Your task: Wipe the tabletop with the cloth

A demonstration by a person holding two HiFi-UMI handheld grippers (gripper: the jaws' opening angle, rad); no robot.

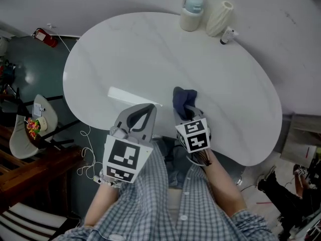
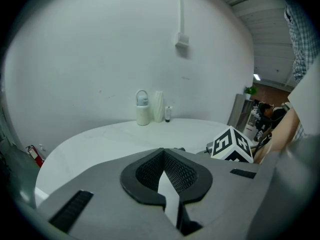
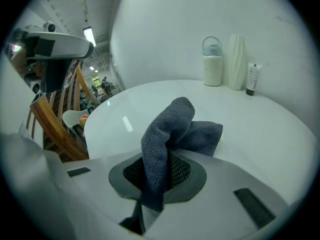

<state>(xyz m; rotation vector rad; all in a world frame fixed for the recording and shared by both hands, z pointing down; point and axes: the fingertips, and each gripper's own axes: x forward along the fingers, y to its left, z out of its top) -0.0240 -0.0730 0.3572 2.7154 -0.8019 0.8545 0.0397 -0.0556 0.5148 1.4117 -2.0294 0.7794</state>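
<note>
A dark blue cloth [image 1: 184, 99] [image 3: 181, 128] lies bunched on the white oval tabletop [image 1: 150, 49] [image 3: 270, 126] near its front edge. My right gripper [image 1: 190, 112] [image 3: 159, 170] is shut on it, and one fold stands up between the jaws while the rest drapes onto the table ahead. To its left, my left gripper [image 1: 149, 108] [image 2: 163, 152] hovers at the table's front edge. Its jaws are shut with nothing in them. The right gripper's marker cube [image 2: 231, 146] shows in the left gripper view.
At the table's far edge stand a pale bottle with a handle [image 1: 193, 11] [image 3: 212, 64], a ribbed white vase [image 1: 219, 18] [image 3: 237, 61] and a small tube [image 1: 227, 35] [image 3: 253, 79]. A chair [image 1: 35, 129] and wooden furniture [image 1: 30, 169] stand off the left side.
</note>
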